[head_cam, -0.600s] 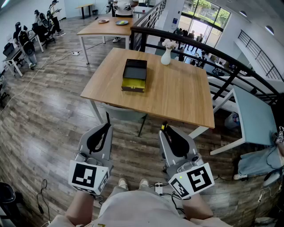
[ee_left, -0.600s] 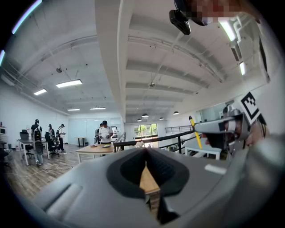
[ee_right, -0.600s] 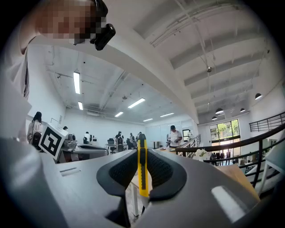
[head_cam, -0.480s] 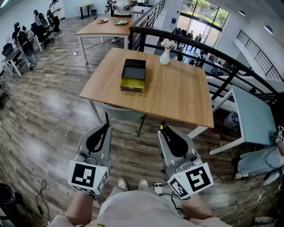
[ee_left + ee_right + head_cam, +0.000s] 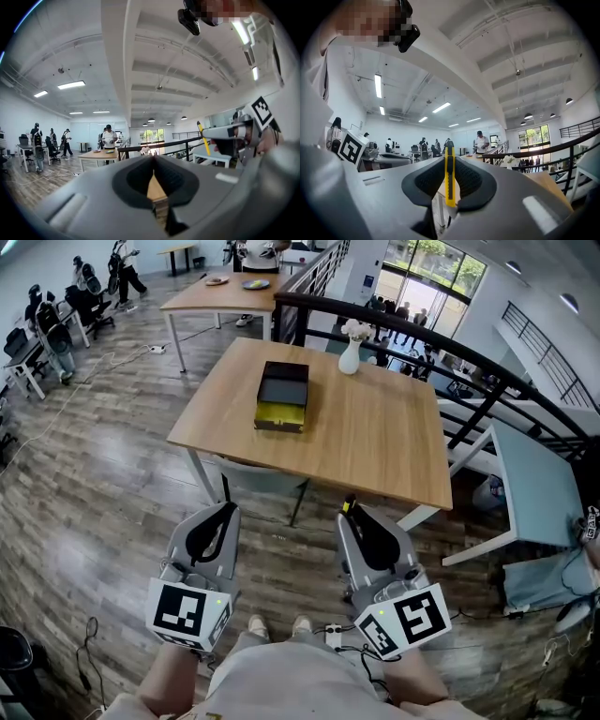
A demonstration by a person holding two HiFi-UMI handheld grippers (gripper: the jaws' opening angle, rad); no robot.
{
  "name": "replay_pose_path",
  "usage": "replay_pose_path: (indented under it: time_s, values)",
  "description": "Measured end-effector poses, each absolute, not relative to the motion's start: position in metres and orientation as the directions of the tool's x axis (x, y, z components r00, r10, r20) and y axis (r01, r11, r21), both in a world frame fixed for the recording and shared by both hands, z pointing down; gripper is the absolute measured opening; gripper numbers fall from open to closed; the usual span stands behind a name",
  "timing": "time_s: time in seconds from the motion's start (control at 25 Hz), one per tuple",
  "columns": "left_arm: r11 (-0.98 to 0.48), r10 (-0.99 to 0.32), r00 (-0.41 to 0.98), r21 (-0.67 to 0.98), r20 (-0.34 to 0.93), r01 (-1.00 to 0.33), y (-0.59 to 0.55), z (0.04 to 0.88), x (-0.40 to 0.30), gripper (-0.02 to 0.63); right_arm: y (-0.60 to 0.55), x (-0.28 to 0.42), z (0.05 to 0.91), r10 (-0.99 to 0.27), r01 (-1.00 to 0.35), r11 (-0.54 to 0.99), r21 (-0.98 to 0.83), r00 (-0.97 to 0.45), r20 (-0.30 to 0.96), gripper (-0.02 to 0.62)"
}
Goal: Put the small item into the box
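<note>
Right now you stand on the wood-plank floor (image 5: 103,512), well short of the box (image 5: 282,397), with both grippers held low in front of you. The box is open, dark and shallow, with a yellow front wall, and it sits on the wooden bench (image 5: 375,442).

Your right gripper (image 5: 349,508) is well apart from the box, on its near side and off to its right. Its fingers (image 5: 425,182) are clamped on a yellow utility knife (image 5: 449,174). The knife stands upright between the pads, with its dark end poking out above them. In the head view, only that end shows past the fingers.

Your left gripper (image 5: 226,507) hangs level with the right one, also well to the near side of the box and a little to its left. Its fingers (image 5: 135,177) are pressed together with nothing held; through the thin slit between them you see only the bench's wood.

Beyond the box and to its right, a white vase (image 5: 351,358) with pale flowers stands on the same bench, near the far edge. A dark railing (image 5: 441,338) curves past behind the vase, on the far side of the box.
</note>
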State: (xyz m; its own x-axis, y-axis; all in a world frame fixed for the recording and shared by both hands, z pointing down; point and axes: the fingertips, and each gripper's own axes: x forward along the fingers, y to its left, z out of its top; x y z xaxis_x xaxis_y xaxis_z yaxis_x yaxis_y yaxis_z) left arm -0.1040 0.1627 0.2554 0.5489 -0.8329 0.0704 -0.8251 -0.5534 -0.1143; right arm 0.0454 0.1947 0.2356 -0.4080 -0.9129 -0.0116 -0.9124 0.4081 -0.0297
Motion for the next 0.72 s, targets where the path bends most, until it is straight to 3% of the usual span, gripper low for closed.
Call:
replay_pose_path:
  time_s: [0.72]
  values:
    - [-0.526, -0.850, 0.516, -0.134, 0.103, -0.840, 0.167, 0.270, -0.075, 0.003, 0.191, 0.073, 0.248, -0.896, -0.895, 0.444, -0.040, -0.444, 0.001, 0.064]
